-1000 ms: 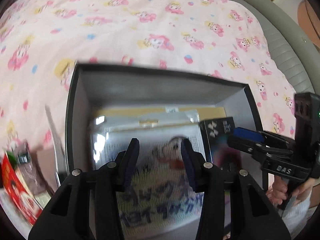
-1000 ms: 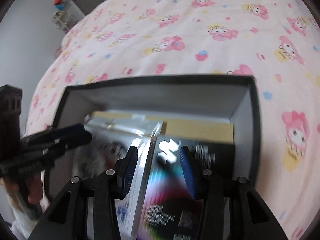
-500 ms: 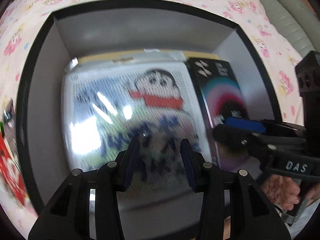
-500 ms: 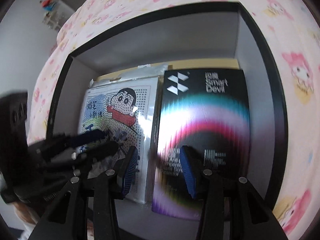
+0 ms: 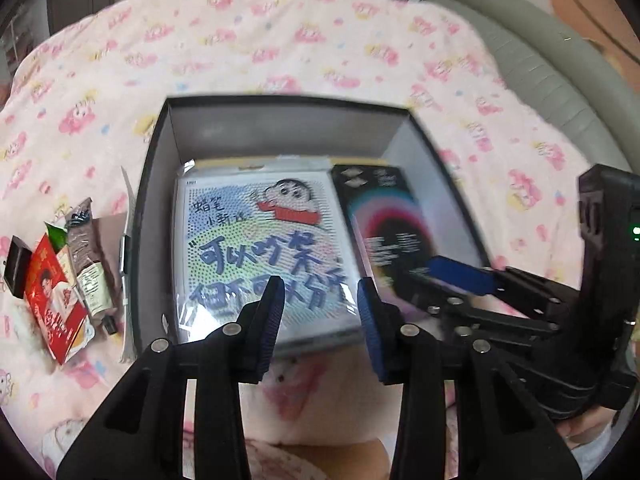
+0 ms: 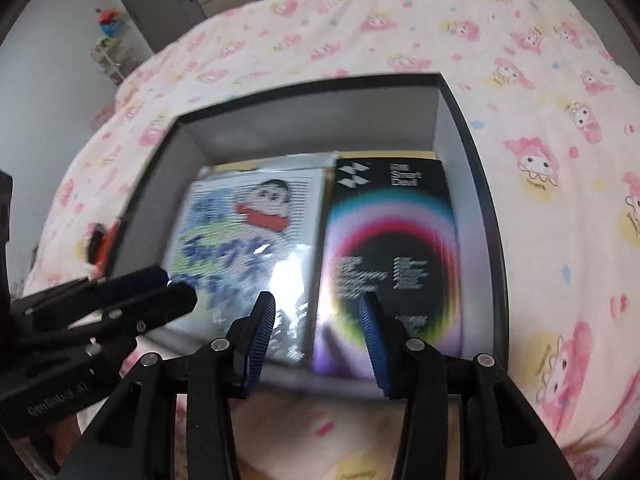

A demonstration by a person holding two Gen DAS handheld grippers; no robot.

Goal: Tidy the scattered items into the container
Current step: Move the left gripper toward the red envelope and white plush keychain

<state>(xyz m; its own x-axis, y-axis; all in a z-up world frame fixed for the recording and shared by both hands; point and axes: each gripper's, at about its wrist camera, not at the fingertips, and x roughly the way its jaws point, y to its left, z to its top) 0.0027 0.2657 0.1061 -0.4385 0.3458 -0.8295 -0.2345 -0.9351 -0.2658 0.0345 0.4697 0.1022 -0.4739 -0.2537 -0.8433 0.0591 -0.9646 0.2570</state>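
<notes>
A dark open box point(image 5: 156, 184) sits on the pink bedspread. Inside it lie a cartoon-printed packet point(image 5: 256, 240) on the left and a black carton with a rainbow ring point(image 5: 384, 216) on the right. My left gripper point(image 5: 320, 300) hovers over the box's near edge, its jaws closing with nothing between them. My right gripper point(image 6: 318, 316) is open and empty above the near ends of the packet point(image 6: 240, 232) and the carton point(image 6: 392, 232). Each gripper shows in the other's view: the right gripper point(image 5: 432, 276) and the left gripper point(image 6: 172, 284).
Left of the box lie a red packet point(image 5: 52, 300), a brown tube point(image 5: 90, 264), a small black case point(image 5: 16, 268) and a thin white sheet point(image 5: 126, 240). A grey padded bed edge point(image 5: 540, 60) curves at the right. The bedspread point(image 6: 540, 160) stretches around the box.
Both grippers have drawn back and up from inside the box toward its near edge. The packet and the carton stay lying flat in the box. More bedspread and the scattered items are in view.
</notes>
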